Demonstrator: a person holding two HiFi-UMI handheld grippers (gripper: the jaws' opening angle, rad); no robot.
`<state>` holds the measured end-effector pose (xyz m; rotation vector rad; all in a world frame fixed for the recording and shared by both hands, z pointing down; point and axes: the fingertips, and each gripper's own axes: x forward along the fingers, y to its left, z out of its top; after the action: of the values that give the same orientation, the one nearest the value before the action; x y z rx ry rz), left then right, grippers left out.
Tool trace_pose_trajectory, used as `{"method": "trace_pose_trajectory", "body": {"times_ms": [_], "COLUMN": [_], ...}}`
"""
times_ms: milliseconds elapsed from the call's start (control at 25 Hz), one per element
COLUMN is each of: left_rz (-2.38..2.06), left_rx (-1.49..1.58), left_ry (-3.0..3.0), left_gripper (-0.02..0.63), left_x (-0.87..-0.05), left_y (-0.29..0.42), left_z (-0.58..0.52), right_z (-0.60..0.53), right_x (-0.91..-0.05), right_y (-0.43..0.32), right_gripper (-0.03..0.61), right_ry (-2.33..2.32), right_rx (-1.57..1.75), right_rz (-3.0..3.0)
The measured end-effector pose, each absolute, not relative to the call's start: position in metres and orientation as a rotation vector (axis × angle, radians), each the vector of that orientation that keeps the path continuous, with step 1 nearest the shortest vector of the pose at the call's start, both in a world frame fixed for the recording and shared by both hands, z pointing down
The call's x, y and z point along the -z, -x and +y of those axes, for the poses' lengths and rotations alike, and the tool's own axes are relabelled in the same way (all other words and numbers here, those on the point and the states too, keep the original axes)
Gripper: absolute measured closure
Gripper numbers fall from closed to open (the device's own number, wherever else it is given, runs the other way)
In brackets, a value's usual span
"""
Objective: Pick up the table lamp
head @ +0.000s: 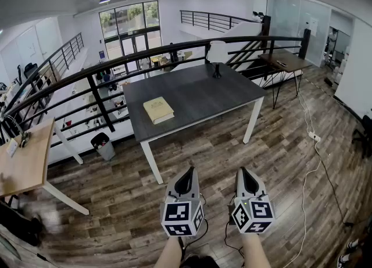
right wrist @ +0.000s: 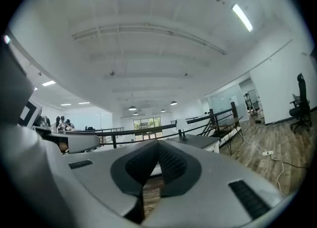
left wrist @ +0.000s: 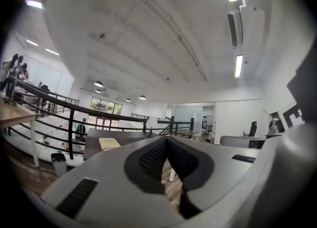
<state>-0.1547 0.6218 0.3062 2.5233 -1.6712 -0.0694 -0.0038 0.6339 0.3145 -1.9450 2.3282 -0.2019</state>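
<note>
Lamp (head: 217,56): white shade on a dark stem; it stands upright at the far edge of the dark tabletop (head: 197,95), close to the railing (head: 116,66); well apart from both tongs.
Book (head: 158,110): lies flat on the near left part of the tabletop; apart from the lamp.
Left tongs (head: 188,171): clenched, tips together, nothing between them; held level over the wood floor (head: 203,150), before the tabletop.
Right tongs (head: 242,171): clenched too, and empty; just beside the left ones.
Head view: the only one with both tongs, the lamp and the book together.
Left gripper view: the book shows beyond the jaws; the lamp I cannot make out there.
Right gripper view: the lamp shows beyond the jaws, and a white cable (right wrist: 277,160) on the floor; the book does not show.
</note>
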Motion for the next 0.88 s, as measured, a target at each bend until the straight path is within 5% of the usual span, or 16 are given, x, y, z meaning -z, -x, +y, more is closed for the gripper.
{"method": "trace_pose_trajectory", "body": {"times_ms": [880], "left_rz": [-1.673], "left_rx": [0.066], "left_ry": [-2.522], "left_gripper": [0.583], "left_x": [-0.308], "left_y": [0.118], "left_z": [0.594], "right_z": [0.605], "right_x": [-0.32], "right_y": [-0.028], "right_gripper": [0.588], "right_ry": [1.903], "right_rx": [0.197], "right_rz": [2.365]}}
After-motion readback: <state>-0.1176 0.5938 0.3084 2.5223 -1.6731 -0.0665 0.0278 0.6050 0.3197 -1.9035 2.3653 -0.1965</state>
